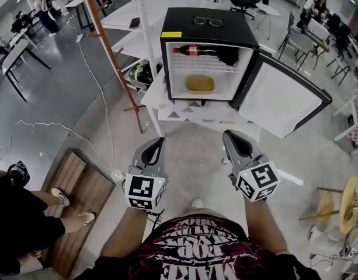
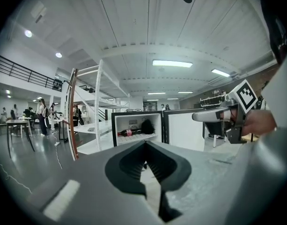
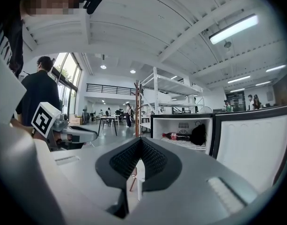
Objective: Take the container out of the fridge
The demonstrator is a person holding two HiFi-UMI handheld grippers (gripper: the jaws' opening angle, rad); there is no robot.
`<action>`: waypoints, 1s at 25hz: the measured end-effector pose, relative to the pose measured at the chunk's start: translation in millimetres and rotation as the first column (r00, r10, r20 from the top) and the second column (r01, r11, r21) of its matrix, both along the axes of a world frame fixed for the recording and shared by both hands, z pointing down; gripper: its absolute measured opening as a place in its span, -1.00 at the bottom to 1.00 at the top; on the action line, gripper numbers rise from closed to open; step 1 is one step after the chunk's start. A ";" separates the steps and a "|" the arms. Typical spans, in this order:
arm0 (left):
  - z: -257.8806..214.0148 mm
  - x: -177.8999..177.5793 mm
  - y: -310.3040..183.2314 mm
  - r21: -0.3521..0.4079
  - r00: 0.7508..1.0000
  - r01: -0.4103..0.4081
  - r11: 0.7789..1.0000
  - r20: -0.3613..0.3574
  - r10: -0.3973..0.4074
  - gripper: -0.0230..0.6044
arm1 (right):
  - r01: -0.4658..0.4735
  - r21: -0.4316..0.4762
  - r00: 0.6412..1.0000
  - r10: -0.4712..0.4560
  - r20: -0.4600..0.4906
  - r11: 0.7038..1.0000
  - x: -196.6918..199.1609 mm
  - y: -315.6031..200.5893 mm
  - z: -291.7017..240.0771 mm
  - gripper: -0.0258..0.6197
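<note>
Jaws on both grippers are closed together, with nothing between them. I see the left gripper (image 1: pixel 160 142) and the right gripper (image 1: pixel 230 136) side by side in the near middle of the head view. Each is held about level, aimed at the fridge (image 1: pixel 231 32) and well short of it.

Its body is black outside and white inside, and it stands on a low white table (image 1: pixel 152 98) at the far middle of the scene. The door (image 1: pixel 284 98) is swung wide open to the right. Glasses (image 1: pixel 208 21) lie on top of the fridge.

The container (image 1: pixel 200 84), tan and shallow, sits on the fridge floor under the wire shelf (image 1: pixel 196 64), about midway between the side walls. On the shelf a bottle (image 1: pixel 193 51) with a red label lies on its side, and a black thing (image 1: pixel 228 56) sits just right of it.

Both gripper views look past the closed tips at the open fridge. They show the bottle and the black thing, but the gripper's own body hides the lower compartment, so the container does not show there.

At the near left a person (image 1: pixel 15 223) stands beside a wooden pallet (image 1: pixel 79 182), and a white cable (image 1: pixel 56 130) runs across the grey floor.
</note>
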State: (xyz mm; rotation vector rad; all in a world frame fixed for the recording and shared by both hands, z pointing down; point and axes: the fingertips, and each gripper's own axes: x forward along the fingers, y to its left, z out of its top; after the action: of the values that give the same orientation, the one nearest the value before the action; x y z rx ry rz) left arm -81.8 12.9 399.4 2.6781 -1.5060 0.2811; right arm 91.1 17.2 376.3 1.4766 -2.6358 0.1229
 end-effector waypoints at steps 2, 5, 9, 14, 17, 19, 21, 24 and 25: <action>-2.9 6.8 -7.5 0.004 1.000 -0.002 1.000 0.004 0.002 -0.92 | 0.007 0.000 1.000 -0.007 0.004 1.000 5.1 -7.2 -0.8 -0.85; -3.2 17.6 -18.9 0.002 1.000 -0.002 1.000 0.010 0.002 -0.92 | 0.012 0.004 1.000 -0.012 0.013 1.000 14.5 -17.6 -2.1 -0.85; 0.4 33.3 -31.1 -0.010 1.000 -0.009 1.000 0.017 0.009 -0.93 | 0.012 -0.006 1.000 -0.012 0.023 1.000 29.2 -29.0 2.9 -0.85; -1.8 50.5 -44.4 -0.003 1.000 -0.003 1.000 0.022 0.003 -0.92 | 0.006 0.005 0.999 -0.006 0.033 1.000 50.1 -40.8 0.9 -0.85; -4.3 60.9 -49.5 0.005 1.000 0.001 1.000 0.018 -0.001 -0.92 | -0.006 0.022 0.999 0.005 0.038 1.000 63.6 -46.3 -1.0 -0.85; -3.2 65.9 -50.1 0.002 1.000 0.003 1.000 0.008 -0.003 -0.93 | 0.000 0.021 0.999 -0.001 0.037 1.000 68.8 -47.7 2.2 -0.85; 1.2 68.2 -48.9 -0.014 1.000 0.010 1.000 -0.002 -0.010 -0.92 | 0.013 0.009 0.999 -0.014 0.042 1.000 71.1 -48.7 8.0 -0.85; 8.9 68.5 -42.3 -0.027 1.000 0.024 0.999 0.005 -0.023 -0.93 | 0.019 -0.007 0.999 -0.018 0.048 1.000 73.7 -48.7 18.2 -0.85; 11.3 67.5 -39.6 -0.029 1.000 0.029 0.999 0.008 -0.029 -0.92 | 0.017 -0.012 0.999 -0.017 0.049 1.000 74.5 -48.6 21.5 -0.85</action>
State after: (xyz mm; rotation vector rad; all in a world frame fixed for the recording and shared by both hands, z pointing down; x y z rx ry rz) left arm -14.3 -26.7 410.7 2.6339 -1.5297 0.3094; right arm 165.5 -31.4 397.9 1.4655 -2.6803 0.1753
